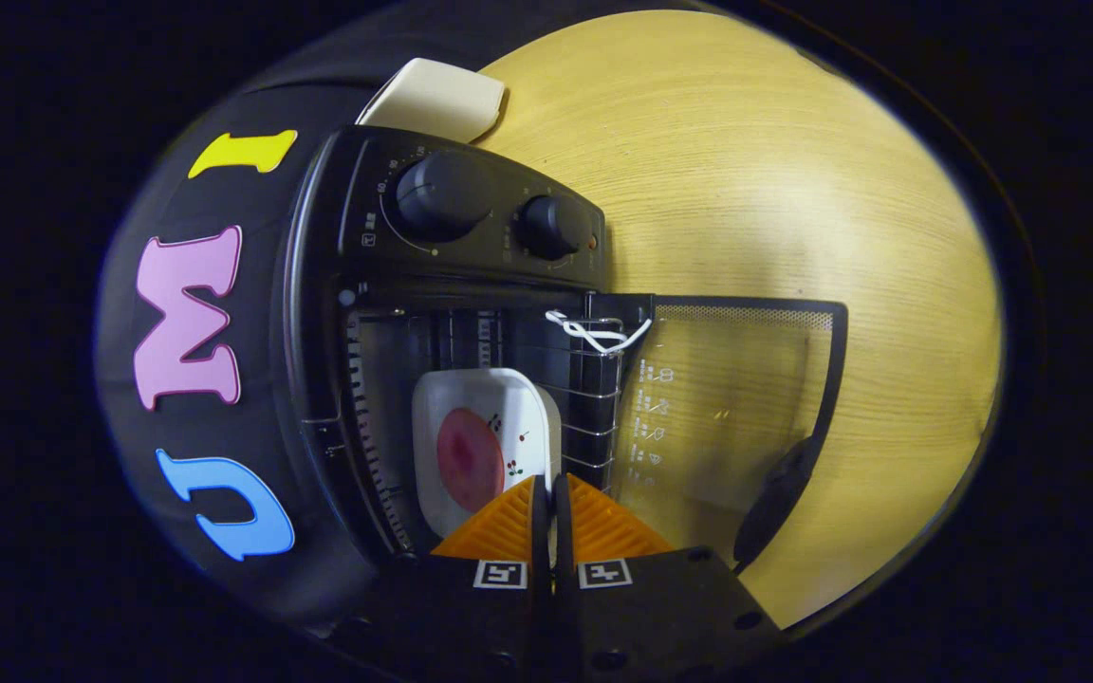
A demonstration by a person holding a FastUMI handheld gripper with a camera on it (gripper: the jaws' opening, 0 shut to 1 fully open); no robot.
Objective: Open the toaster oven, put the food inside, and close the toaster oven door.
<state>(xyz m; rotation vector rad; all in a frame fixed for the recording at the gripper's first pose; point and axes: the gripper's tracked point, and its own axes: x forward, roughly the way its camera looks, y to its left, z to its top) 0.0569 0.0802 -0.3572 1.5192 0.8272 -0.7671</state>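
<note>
White ceramic is seen just ahead of the gripper [549, 489]: a small dish [482, 446] with a round pink piece of food [469, 459] on it, resting on the wire rack [594, 398] inside the toaster oven [385, 313]. The fingers are brought nearly together, with only a thin slit left between them, and the dish's right edge is met at their tips. Whether that rim is pinched in the slit or merely touched cannot be told from this view.

The oven is seen turned on its side by the camera's roll, so its control panel with two knobs [440, 194] lies at the far end, and the opened glass door [736, 417] is spread out to the right of the cavity over the wooden table [793, 171], its dark handle [774, 498] on the near right. A white cord [594, 332] is tied at the rack's edge near the hinge.

The food is judged to be already placed, so closing is judged to be what remains. For that, the handle matters: it lies to the right of the fingers and slightly nearer than the dish, well apart from the tips. A withdrawal from the cavity and a shift rightward would be required before the door could be swung shut.
</note>
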